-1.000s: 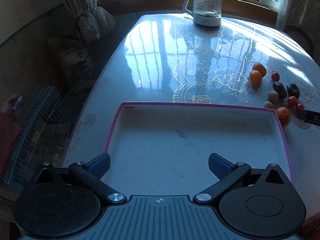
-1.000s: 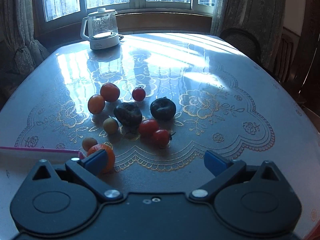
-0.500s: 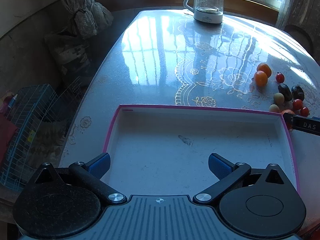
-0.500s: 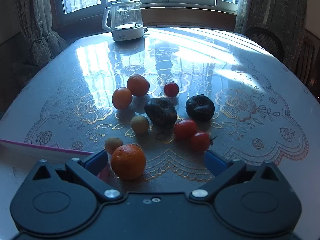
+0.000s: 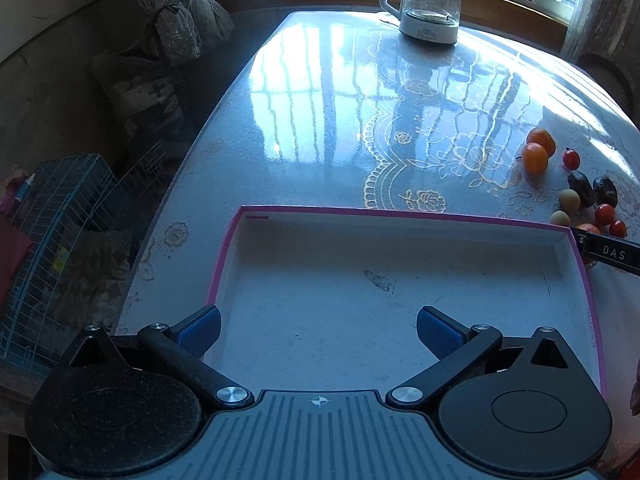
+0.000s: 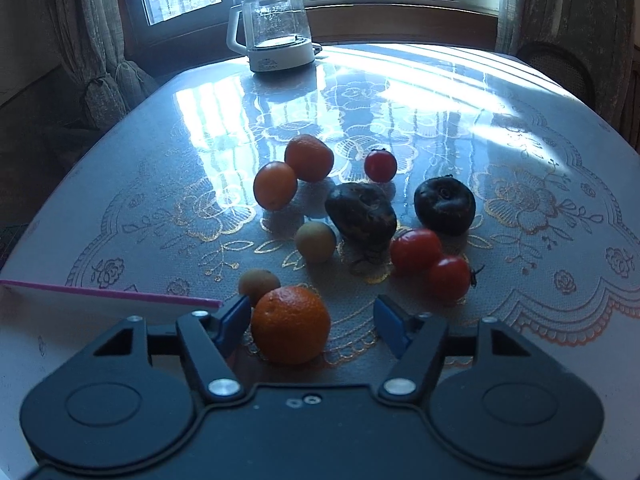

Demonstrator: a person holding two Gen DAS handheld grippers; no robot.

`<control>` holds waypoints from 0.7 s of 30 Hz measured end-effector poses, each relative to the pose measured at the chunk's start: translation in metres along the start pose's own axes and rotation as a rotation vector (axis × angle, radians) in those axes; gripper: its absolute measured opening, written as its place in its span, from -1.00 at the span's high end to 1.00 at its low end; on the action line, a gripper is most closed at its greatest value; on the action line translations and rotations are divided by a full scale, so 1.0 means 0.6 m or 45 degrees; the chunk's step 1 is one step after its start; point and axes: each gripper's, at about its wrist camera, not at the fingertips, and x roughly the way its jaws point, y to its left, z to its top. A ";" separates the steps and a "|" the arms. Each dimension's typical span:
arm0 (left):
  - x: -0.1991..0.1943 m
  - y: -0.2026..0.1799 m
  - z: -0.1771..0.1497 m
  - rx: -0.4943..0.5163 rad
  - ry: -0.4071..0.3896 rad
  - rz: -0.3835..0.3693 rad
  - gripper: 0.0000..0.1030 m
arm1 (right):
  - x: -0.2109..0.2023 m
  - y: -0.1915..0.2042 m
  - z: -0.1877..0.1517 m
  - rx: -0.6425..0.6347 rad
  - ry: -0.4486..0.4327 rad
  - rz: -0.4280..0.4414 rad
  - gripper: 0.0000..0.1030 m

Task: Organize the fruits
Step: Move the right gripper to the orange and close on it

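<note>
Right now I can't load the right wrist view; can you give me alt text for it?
The right gripper is closing its blue fingers around an orange on the table, a gap still showing on the right. Beyond it lie more oranges, tomatoes and dark fruit; a kettle stands by the window.

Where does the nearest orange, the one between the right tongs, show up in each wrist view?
Left wrist: the orange is a sliver at the right edge, behind the tray corner.
Right wrist: low centre, between the closing tongs.
Shared landmark: the glass kettle.
</note>
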 end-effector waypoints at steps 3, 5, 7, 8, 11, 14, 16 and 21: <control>0.002 0.003 -0.002 -0.006 0.006 -0.007 -1.00 | -0.002 0.000 0.000 -0.009 -0.003 0.001 -0.12; 0.003 0.003 -0.002 -0.008 0.010 -0.009 -1.00 | -0.004 0.002 -0.002 -0.008 -0.008 0.038 0.21; 0.004 0.006 -0.001 -0.017 0.012 -0.012 -1.00 | -0.006 0.006 -0.003 -0.015 -0.008 0.052 0.24; 0.004 0.007 0.000 -0.022 0.014 -0.016 -1.00 | -0.005 0.008 -0.003 -0.021 -0.009 0.042 0.24; 0.002 0.010 -0.001 -0.022 0.011 -0.016 -1.00 | -0.008 0.007 -0.004 -0.002 -0.014 0.040 0.25; 0.001 0.015 0.000 -0.024 -0.001 -0.006 -1.00 | -0.018 0.002 -0.006 0.033 -0.042 0.046 0.26; 0.002 0.020 0.002 -0.033 -0.002 -0.005 -1.00 | -0.036 0.001 -0.005 0.041 -0.082 0.044 0.27; 0.002 0.034 0.009 -0.071 -0.009 -0.019 -1.00 | -0.073 0.006 0.010 0.015 -0.135 0.042 0.48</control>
